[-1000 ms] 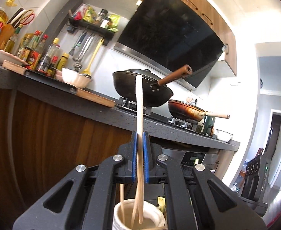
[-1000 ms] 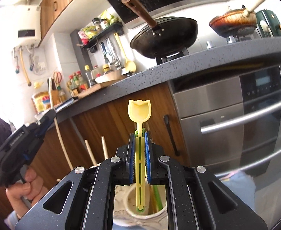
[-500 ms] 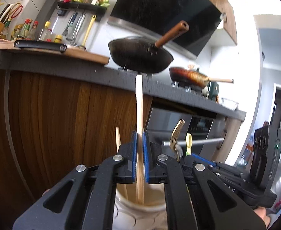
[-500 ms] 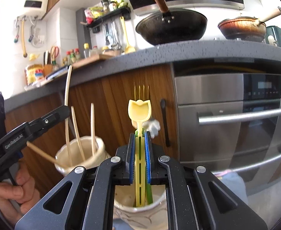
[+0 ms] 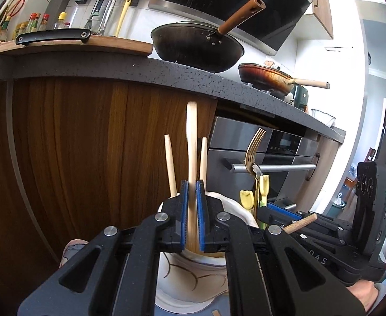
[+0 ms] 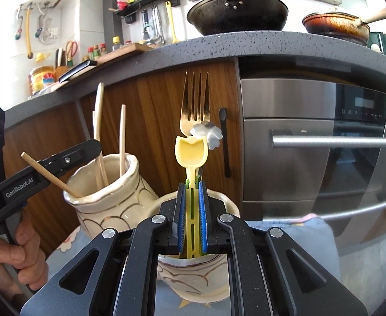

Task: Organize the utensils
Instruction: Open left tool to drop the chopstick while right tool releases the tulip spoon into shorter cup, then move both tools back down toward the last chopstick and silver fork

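While both cameras looked up past a dark speckled counter (image 6: 245, 44), the left gripper (image 5: 192, 202) stood with its blue-padded jaws a little apart around a blurred wooden utensil (image 5: 191, 144), and contact could not be told. That utensil rose from a cream ceramic jar (image 6: 108, 200) with gold curved lines, beside two wooden chopsticks (image 5: 169, 163). From the right wrist camera, white lettering on the left gripper's black arm read "GenRobot.AI". The right gripper (image 6: 192, 205) was clenched on the slotted stem of a yellow tulip-shaped plastic spoon (image 6: 191, 152), standing upright in a second cream jar (image 6: 195, 276) just beside the first. A gold fork (image 6: 195, 100) stood in that same jar behind the spoon, with a small white flower-shaped top (image 6: 208, 134) next to it. A black wok (image 6: 236, 13) sat on the counter near its front edge, above a steel oven (image 6: 311, 137).
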A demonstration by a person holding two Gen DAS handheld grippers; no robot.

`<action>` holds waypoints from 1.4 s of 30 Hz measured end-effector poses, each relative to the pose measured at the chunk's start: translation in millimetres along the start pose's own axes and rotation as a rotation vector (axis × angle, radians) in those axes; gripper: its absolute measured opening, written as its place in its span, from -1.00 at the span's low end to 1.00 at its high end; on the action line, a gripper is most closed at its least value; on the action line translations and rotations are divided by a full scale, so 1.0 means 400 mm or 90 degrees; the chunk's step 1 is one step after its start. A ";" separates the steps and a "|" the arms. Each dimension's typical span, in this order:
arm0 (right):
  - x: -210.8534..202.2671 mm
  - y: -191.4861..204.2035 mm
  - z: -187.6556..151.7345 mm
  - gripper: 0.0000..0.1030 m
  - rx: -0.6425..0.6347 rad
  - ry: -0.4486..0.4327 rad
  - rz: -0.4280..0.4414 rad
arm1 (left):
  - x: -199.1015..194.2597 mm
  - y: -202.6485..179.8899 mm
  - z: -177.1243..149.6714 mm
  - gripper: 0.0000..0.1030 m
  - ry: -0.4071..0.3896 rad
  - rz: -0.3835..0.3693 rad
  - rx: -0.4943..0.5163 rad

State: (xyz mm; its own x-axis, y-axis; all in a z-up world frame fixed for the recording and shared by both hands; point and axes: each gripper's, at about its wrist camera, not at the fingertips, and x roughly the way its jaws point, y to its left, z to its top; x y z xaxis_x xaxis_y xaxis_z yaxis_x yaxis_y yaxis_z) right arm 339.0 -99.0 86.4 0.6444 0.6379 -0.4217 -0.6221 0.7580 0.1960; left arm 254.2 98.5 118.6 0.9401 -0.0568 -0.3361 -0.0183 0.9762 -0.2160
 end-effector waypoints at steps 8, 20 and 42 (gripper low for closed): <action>-0.013 -0.003 0.001 -0.67 0.003 -0.007 0.000 | -0.003 0.007 0.007 -0.86 0.001 0.004 0.000; -0.104 0.006 0.019 -0.55 -0.017 -0.041 -0.004 | -0.104 0.036 0.026 -0.24 -0.031 0.023 -0.013; -0.152 -0.047 -0.186 -0.51 -0.021 0.179 -0.053 | -0.118 -0.015 -0.197 -0.09 0.209 0.043 0.007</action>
State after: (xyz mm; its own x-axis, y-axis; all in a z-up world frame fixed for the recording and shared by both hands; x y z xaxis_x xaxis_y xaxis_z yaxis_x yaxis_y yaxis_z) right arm 278.1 -162.1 42.6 0.5484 0.5079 -0.6643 -0.5893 0.7983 0.1239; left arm 183.2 78.9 63.4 0.7771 -0.0544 -0.6271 -0.0713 0.9822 -0.1735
